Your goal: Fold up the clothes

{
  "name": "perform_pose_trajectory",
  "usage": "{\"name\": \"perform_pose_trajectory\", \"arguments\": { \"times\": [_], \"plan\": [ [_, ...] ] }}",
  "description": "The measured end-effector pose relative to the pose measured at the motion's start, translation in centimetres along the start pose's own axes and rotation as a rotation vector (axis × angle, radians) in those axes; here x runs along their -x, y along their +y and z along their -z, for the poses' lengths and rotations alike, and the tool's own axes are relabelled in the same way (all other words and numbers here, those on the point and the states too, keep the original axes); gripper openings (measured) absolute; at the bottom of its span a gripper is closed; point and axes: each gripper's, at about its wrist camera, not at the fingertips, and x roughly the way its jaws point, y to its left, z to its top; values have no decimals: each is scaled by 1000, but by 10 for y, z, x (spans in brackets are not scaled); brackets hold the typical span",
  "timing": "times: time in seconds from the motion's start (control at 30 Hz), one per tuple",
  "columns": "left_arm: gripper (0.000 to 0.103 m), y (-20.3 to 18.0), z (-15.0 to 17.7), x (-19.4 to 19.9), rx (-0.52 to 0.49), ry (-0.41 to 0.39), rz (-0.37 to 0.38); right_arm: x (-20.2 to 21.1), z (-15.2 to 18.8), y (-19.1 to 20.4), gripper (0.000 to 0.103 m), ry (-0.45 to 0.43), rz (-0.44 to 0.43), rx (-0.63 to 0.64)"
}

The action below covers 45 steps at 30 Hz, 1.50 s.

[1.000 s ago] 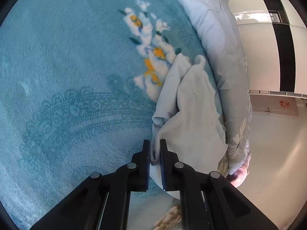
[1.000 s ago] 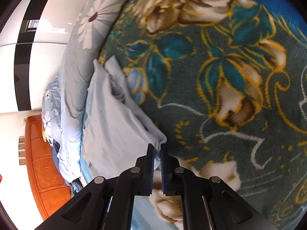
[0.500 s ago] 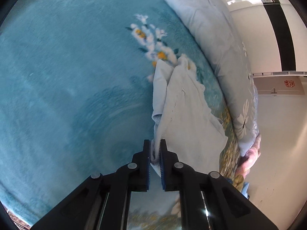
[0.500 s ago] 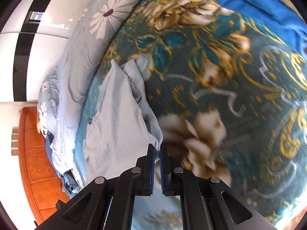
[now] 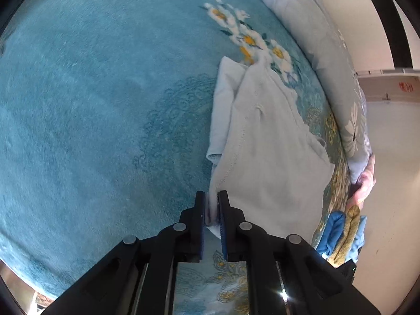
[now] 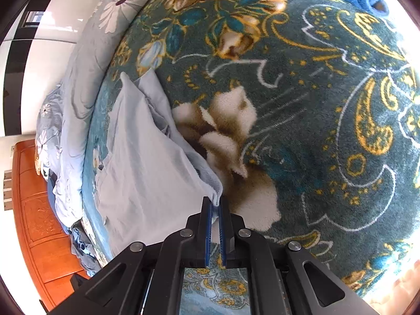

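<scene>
Softly creased pale-blue garment (image 5: 265, 144) on plush floral blanket (image 5: 92, 105).

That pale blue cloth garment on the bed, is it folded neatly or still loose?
Still loose: the pale blue cloth garment lies rumpled on the teal flowered blanket, layers uneven, two edges pinched in jaws.

The right gripper (image 6: 215, 204) pinches a corner of the pale blue garment (image 6: 141, 162). The garment trails toward ten o'clock across the floral blanket (image 6: 302, 105).

bright daylight | fisheye bowing, dark corners | glare lower right | sharp
</scene>
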Motion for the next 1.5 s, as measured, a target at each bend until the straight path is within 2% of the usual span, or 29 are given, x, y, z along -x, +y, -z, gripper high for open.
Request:
{"name": "perform_pose_trajectory", "arguments": {
  "times": [0.1, 0.13, 0.17, 0.27, 0.33, 0.37, 0.4, 0.5, 0.63, 0.7, 0.77, 0.97, 1.03, 1.23, 1.33, 1.37, 1.5],
  "plan": [
    [13, -9, -1, 3, -59, 3, -29, 0, -2, 4, 9, 7, 11, 35],
    [19, -11, -2, 5, -73, 2, -35, -1, -3, 7, 9, 9, 20, 49],
    [30, -12, -2, 7, -81, -1, -38, -2, -4, 10, 9, 11, 29, 64],
    [50, -15, -2, 17, -98, -17, -40, 0, -3, 18, 11, 17, 60, 116],
    [57, -18, -1, 24, -112, -29, -51, 3, -3, 23, 24, 20, 77, 152],
    [57, -19, -1, 28, -119, -32, -59, 5, -2, 24, 40, 23, 84, 163],
    [59, -20, -2, 31, -124, -33, -67, 8, -3, 24, 48, 22, 88, 173],
    [69, -24, -2, 40, -134, -37, -82, 17, -3, 24, 53, 19, 99, 200],
    [69, -41, -4, 45, -163, -50, -118, 31, -6, 22, 63, 17, 99, 239],
    [71, -54, -6, 44, -188, -56, -136, 33, -11, 27, 78, 17, 91, 282],
    [82, -70, -7, 41, -226, -65, -139, 28, -22, 36, 85, 19, 74, 332],
    [84, -121, -10, 24, -346, -73, -153, 2, -53, 67, 101, 53, 40, 471],
    [92, -137, -10, 18, -395, -78, -160, -1, -58, 78, 103, 67, 26, 529],
    [92, -181, -8, 5, -595, -101, -159, -8, -64, 98, 103, 80, -24, 694],
    [95, -199, -5, -11, -708, -40, -185, -16, -70, 97, 103, 95, -68, 718],
    [103, -203, -3, -17, -742, -10, -200, -19, -72, 96, 103, 99, -77, 720],
    [103, -216, 6, -37, -833, 31, -240, -32, -78, 91, 103, 136, -117, 699]
  ]
}}
